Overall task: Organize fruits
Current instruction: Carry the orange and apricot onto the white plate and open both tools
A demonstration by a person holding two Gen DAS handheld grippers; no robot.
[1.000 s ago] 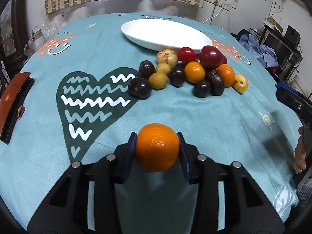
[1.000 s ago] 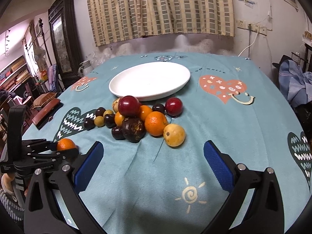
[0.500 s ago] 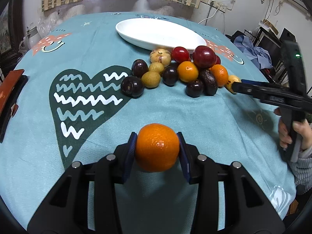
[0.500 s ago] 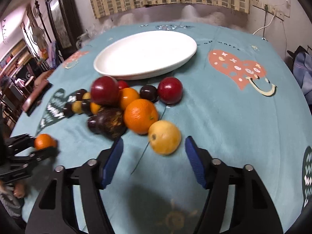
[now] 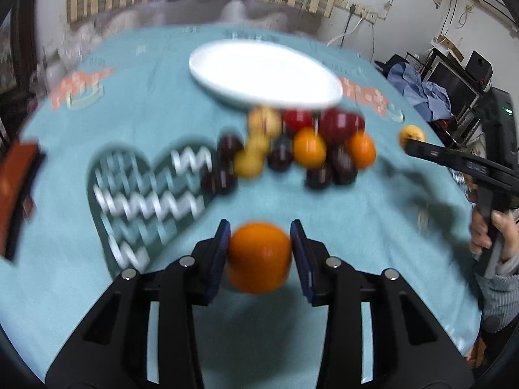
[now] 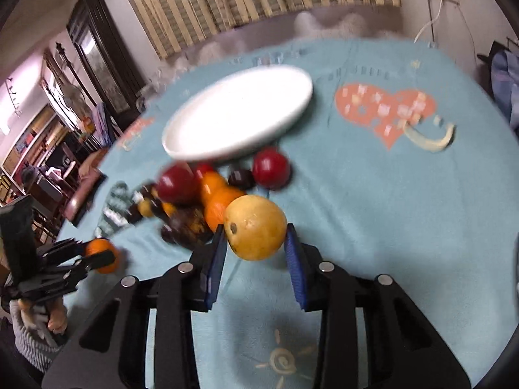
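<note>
While the white plate (image 5: pixel 227 74) is empty, the left tool (image 5: pixel 259 253) grips an orange (image 5: pixel 258 257); the right tool (image 6: pixel 254 243), just closing, clamps a yellow fruit (image 6: pixel 256 231); the pile (image 5: pixel 292 149) waits on the worktop (image 5: pixel 129 123).

Between the matt black plastic fingers (image 5: pixel 223 253) with ribbed blue pads sits a round orange fruit (image 5: pixel 258 257) with a faintly glossy, dimpled skin. Beneath them a soft, fuzzy teal cloth (image 5: pixel 146 97) covers the bench. Beyond the fingers lies a smooth, glossy white ceramic plate (image 5: pixel 264 74). The yellow round fruit (image 6: pixel 255 227) has a matt, speckled skin.
</note>
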